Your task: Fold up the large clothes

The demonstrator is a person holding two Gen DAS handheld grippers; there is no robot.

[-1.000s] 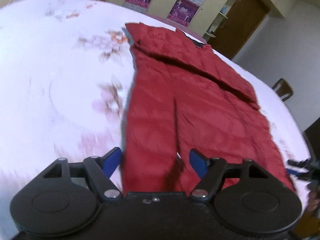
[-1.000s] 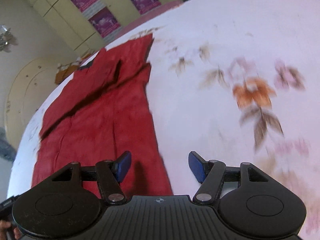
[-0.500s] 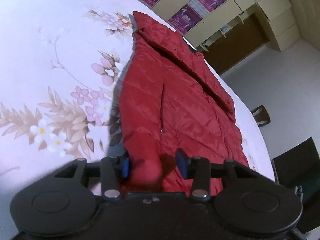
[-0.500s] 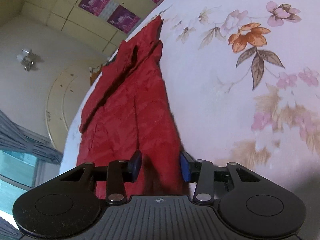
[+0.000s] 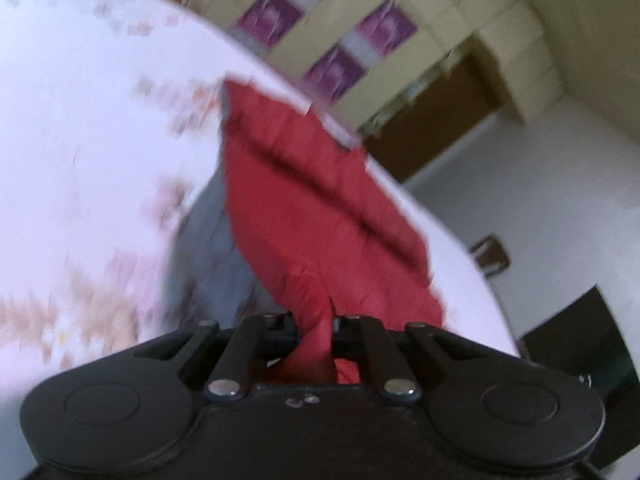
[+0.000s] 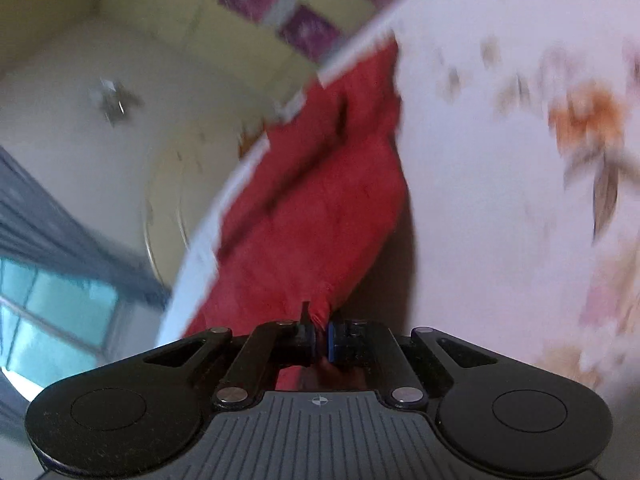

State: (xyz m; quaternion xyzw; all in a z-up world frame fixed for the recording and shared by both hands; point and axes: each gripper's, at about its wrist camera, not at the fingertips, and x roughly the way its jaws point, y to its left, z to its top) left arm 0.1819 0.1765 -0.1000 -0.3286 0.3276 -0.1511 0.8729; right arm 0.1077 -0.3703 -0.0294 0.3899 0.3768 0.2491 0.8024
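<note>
A: Left side first: the left gripper has its fingers clamped tight on a bunched corner of the red jacket, the fabric pulled up off the floral bedsheet towards it.

B: The rest of the jacket lies stretched across the bed, a grey shadow beside its lifted edge. All blurred, mind.

A: Over to the right: the right gripper is pinched together on the jacket's other near corner, red cloth squeezed between the blue pads.

B: Purple posters sit on the cabinets behind.
</note>
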